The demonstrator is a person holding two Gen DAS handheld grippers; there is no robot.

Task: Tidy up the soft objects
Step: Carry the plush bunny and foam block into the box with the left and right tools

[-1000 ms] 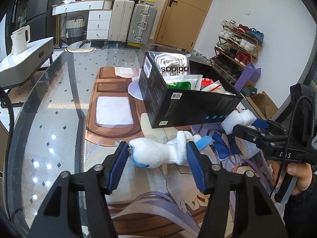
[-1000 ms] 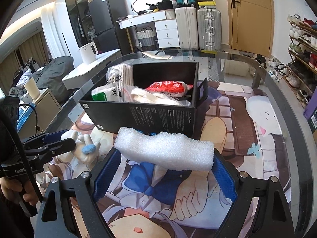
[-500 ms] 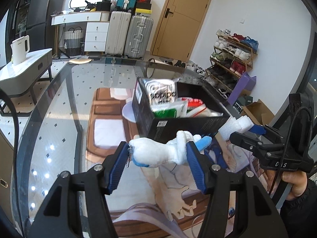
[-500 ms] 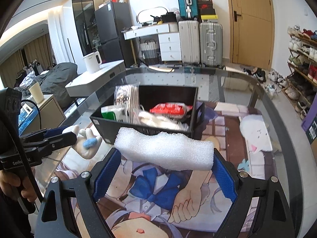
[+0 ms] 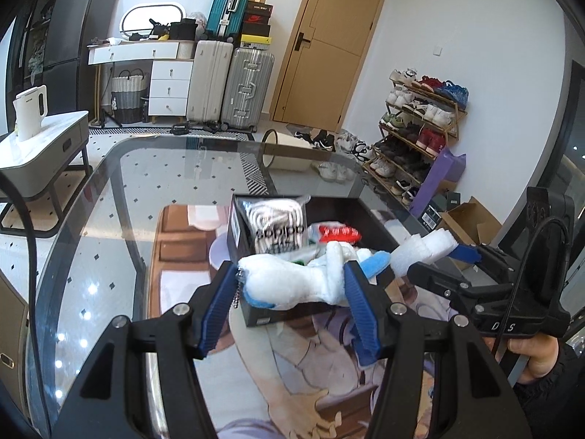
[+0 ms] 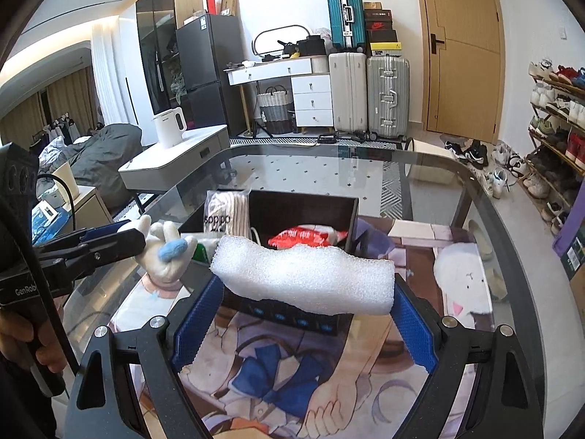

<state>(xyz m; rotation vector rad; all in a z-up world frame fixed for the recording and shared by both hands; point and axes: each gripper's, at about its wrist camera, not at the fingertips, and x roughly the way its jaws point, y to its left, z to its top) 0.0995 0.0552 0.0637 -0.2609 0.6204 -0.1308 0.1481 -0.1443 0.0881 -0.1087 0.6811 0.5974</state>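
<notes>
White plush toy (image 5: 292,285) and white foam block (image 6: 307,278), each clamped in a gripper above the black box.

The left gripper (image 5: 290,294) pinches the plush between its blue pads (image 5: 215,301); the right gripper (image 6: 305,314) squeezes the foam block end to end. Both are held in the air just in front of the open black box (image 6: 303,212), which holds a bagged white garment (image 6: 225,214) and a red packet (image 6: 307,236) and sits on an anime-print mat (image 6: 278,362) over the glass table (image 5: 109,219).
</notes>
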